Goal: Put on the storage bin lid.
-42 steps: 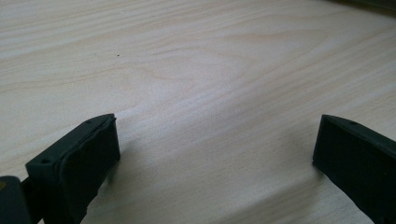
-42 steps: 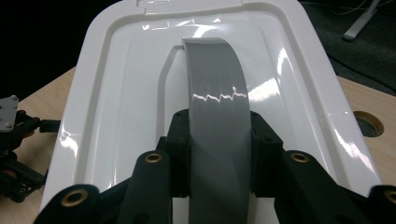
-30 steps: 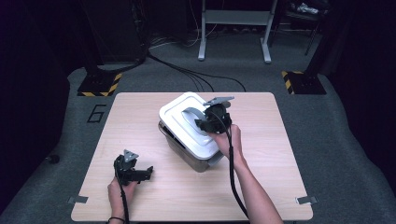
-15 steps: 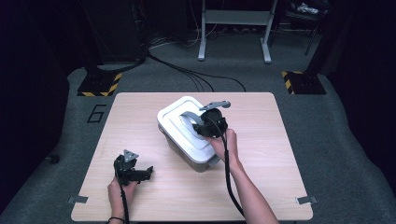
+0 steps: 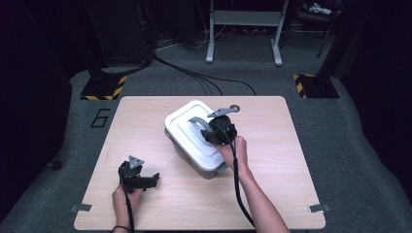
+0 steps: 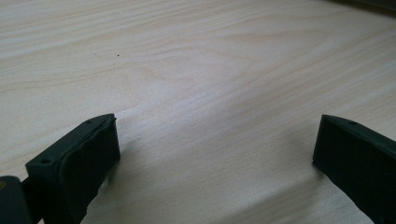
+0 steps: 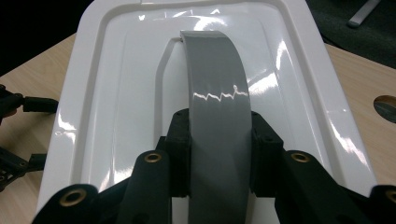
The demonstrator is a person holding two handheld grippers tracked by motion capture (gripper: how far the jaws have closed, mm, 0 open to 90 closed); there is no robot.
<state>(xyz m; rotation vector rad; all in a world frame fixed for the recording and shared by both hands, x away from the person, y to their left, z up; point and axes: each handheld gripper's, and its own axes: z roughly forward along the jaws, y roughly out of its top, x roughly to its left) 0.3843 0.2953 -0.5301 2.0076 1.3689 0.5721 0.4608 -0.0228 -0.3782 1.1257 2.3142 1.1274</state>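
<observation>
- Since the earlier high views, the white lidded container has shifted toward 10 o'clock on the table along with the right gripper clamped to it; the left gripper has not moved.
- Table: pale wood, large, with a round cable hole seen at 3 o'clock in the right gripper view.
- Container: sits a little past table centre, toward 12 o'clock from the person. It is set askew; its long axis runs from about 10 o'clock to 4 o'clock in the high view. Lid is on; no gap at the rim can be judged from these views.
- Handle: a grey band arching lengthwise over the middle of the lid, its long axis following the container's.
- Right gripper: jaws closed across the width of the grey handle near its nearer end, one pad on each edge. The right hand sits at the container's 4 o'clock corner.
- Left gripper: jaws spread wide, nothing between them, resting low over bare wood near the 7 o'clock corner of the table, well apart from the container.
- Governing relation: the container lies toward 1 o'clock from the idle left gripper, while the right one already has the handle. Judgement: any lift or drag acts along the handle's axis from one end, so the container may tilt or swing about that grip.
</observation>
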